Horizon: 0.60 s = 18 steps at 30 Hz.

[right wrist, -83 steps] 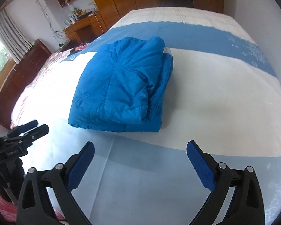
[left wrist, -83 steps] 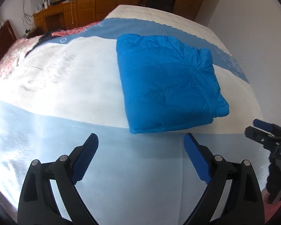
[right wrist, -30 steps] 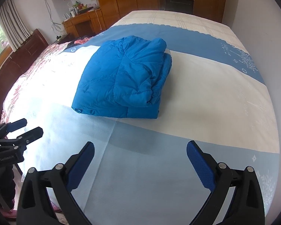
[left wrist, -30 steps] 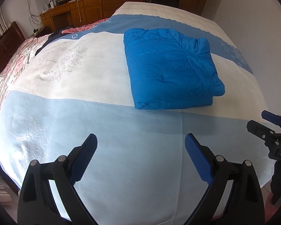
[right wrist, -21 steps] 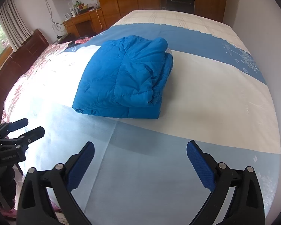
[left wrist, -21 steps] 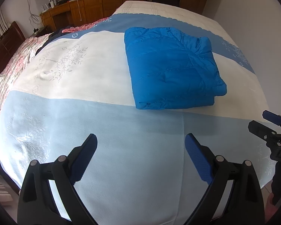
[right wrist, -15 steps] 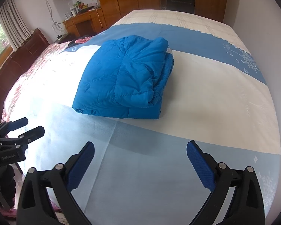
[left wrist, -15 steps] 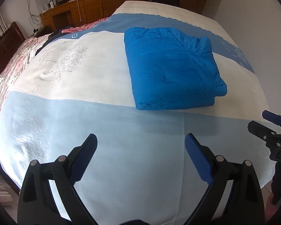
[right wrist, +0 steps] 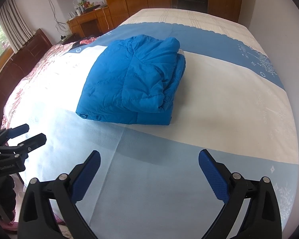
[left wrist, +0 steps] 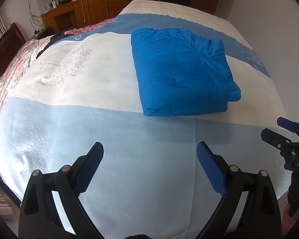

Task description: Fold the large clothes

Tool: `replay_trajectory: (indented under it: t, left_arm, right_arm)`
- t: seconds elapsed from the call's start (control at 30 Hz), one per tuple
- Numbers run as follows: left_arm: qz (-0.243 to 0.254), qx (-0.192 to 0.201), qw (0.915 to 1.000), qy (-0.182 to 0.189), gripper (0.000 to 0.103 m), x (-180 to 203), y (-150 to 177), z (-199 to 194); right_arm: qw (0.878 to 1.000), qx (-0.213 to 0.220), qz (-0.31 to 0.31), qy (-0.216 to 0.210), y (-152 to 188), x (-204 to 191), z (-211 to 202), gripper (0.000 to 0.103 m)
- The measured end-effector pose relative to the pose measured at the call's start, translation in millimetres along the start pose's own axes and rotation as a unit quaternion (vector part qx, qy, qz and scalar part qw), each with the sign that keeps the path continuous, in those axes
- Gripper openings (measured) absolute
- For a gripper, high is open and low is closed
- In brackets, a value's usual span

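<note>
Your blue jacket [left wrist: 181, 71] lay folded into a thick packet on the white band of the bed [left wrist: 73, 131], so the folding looked finished. Both the left tongs [left wrist: 149, 167] and right tongs [right wrist: 149, 171] hung apart and empty, near the bed's edge, well short of it. Next, I judge, you needed only tidy the loose right-hand layers.

Both claws [left wrist: 149, 155] [right wrist: 149, 163] spread wide, empty

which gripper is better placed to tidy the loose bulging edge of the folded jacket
Right, probably. The blue jacket's bulging open layers face the right gripper, which is open and empty. The left gripper, also open, faces the flat smooth side.
</note>
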State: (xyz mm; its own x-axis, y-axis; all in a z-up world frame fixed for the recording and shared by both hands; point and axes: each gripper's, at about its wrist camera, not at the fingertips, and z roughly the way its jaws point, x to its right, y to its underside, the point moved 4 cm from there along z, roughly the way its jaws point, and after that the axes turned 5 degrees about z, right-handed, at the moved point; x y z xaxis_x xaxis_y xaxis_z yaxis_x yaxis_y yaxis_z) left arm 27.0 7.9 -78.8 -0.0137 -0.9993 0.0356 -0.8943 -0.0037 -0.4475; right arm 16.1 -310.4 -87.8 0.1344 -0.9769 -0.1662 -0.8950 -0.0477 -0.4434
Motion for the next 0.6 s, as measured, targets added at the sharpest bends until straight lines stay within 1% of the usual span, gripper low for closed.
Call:
replay_trajectory:
  t: [0.3, 0.6]
  left_arm:
    - [0.004, 0.003, 1.0000, 0.002, 0.094, 0.5, -0.3, -1.5]
    - [0.002, -0.003, 1.0000, 0.003, 0.094, -2.6, -0.8, 0.5]
  right_arm:
    - [1.000, -0.004, 0.001, 0.001, 0.3, 3.0, 4.8, 0.099]
    - [1.000, -0.005, 0.003, -0.001, 0.3, 5.0, 5.7, 0.099]
